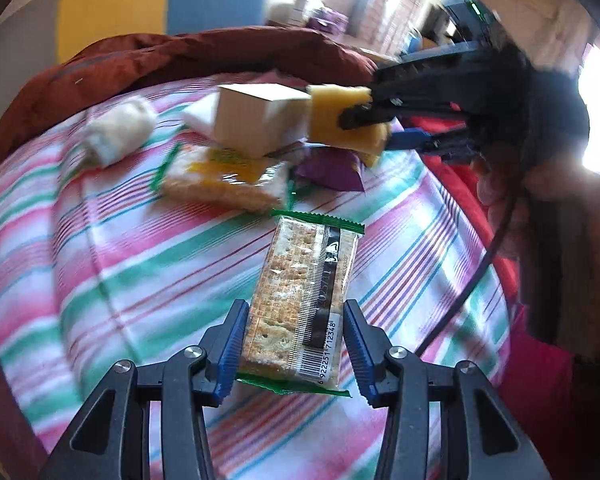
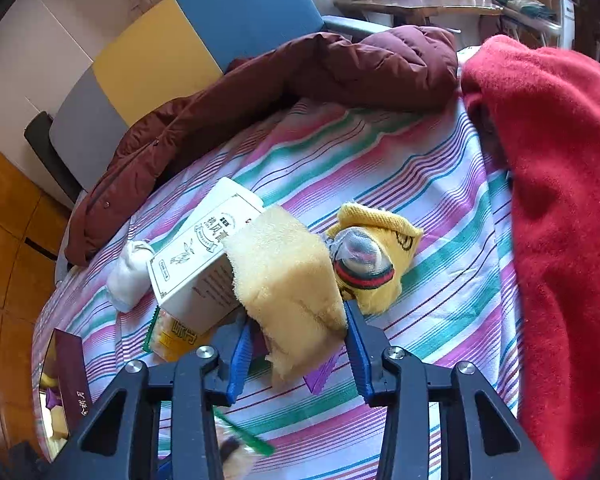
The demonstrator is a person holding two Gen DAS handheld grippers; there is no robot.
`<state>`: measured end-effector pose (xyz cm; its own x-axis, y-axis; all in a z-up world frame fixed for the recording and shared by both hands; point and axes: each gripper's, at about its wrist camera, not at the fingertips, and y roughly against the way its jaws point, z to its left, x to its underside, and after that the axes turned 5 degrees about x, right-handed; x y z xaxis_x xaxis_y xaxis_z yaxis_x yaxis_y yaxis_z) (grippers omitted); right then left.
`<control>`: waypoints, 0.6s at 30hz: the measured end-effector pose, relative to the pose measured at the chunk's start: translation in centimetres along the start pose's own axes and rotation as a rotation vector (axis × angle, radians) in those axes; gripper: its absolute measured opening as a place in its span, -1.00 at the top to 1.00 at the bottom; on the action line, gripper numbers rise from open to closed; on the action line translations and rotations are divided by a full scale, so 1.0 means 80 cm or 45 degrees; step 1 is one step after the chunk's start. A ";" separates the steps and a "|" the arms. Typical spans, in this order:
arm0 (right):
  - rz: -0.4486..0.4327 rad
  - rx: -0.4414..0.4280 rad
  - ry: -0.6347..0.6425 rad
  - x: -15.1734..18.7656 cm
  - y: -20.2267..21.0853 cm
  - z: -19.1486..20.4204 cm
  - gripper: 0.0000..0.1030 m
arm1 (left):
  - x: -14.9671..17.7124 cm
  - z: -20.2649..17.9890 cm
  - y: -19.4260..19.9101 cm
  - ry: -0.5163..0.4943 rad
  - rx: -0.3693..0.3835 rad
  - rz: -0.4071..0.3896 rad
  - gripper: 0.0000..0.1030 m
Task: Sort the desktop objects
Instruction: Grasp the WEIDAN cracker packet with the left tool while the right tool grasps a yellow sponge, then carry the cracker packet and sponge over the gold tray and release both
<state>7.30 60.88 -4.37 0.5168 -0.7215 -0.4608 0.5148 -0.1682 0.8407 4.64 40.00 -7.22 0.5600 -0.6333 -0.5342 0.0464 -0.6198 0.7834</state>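
Note:
In the left wrist view my left gripper (image 1: 296, 344) is shut on a clear pack of crackers (image 1: 300, 280) with green ends and a barcode, its blue pads on the pack's long sides above the striped sheet (image 1: 120, 280). In the right wrist view my right gripper (image 2: 296, 344) is shut on a yellow sponge (image 2: 288, 276), which fills the gap between the pads. The left wrist view also shows the right gripper (image 1: 360, 108) at the upper right, holding the sponge (image 1: 340, 100) beside a white carton (image 1: 256, 120).
A second cracker pack (image 1: 220, 184), a purple wrapper (image 1: 332, 172) and a white rolled cloth (image 1: 116, 132) lie near the white carton (image 2: 196, 264). A yellow knit piece with a striped sock (image 2: 376, 256) lies right of the sponge. A red blanket (image 2: 560, 200), a maroon jacket (image 2: 260, 92) and a purple box (image 2: 70, 376) border the sheet.

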 end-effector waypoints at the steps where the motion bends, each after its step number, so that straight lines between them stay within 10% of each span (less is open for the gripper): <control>1: -0.017 -0.009 -0.001 0.000 0.003 0.000 0.18 | 0.001 0.003 0.011 0.026 0.000 -0.027 0.08; 18: -0.210 -0.367 0.255 0.017 0.066 0.068 0.19 | 0.039 0.060 0.161 0.297 -0.162 -0.271 0.08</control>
<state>7.01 55.36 1.02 0.5197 -0.5507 -0.6532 0.7584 -0.0546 0.6495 3.04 27.78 -0.30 0.7001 -0.3636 -0.6145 0.2771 -0.6549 0.7031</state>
